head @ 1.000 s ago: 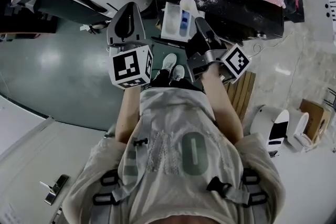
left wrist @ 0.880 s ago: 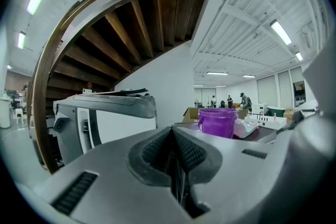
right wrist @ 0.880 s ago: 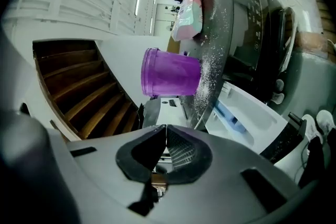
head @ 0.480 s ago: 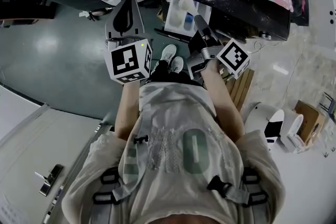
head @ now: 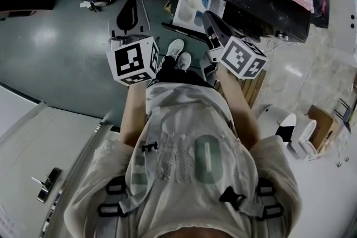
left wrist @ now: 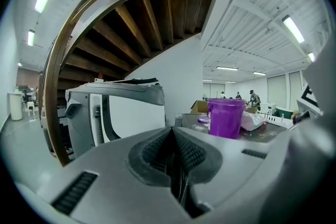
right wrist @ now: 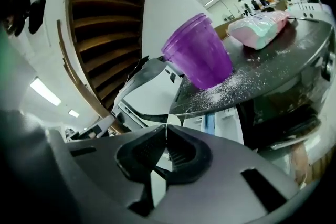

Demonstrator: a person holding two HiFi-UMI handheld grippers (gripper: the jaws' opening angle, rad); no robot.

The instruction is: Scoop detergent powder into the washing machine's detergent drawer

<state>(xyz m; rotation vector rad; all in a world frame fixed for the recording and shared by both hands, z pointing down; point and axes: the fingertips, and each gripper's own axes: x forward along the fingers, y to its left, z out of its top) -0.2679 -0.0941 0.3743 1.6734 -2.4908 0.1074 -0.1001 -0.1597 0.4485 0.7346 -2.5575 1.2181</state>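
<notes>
Now our left gripper's (left wrist: 171, 132) jaws meet, empty. Our right gripper's (right wrist: 166, 128) jaws clamp the scoop (right wrist: 169, 119) over the detergent drawer (head: 182, 16).

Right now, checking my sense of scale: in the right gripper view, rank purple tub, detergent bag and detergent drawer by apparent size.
1. Purple tub.
2. Detergent bag.
3. Detergent drawer, but unsure: the right tool hides part.
</notes>
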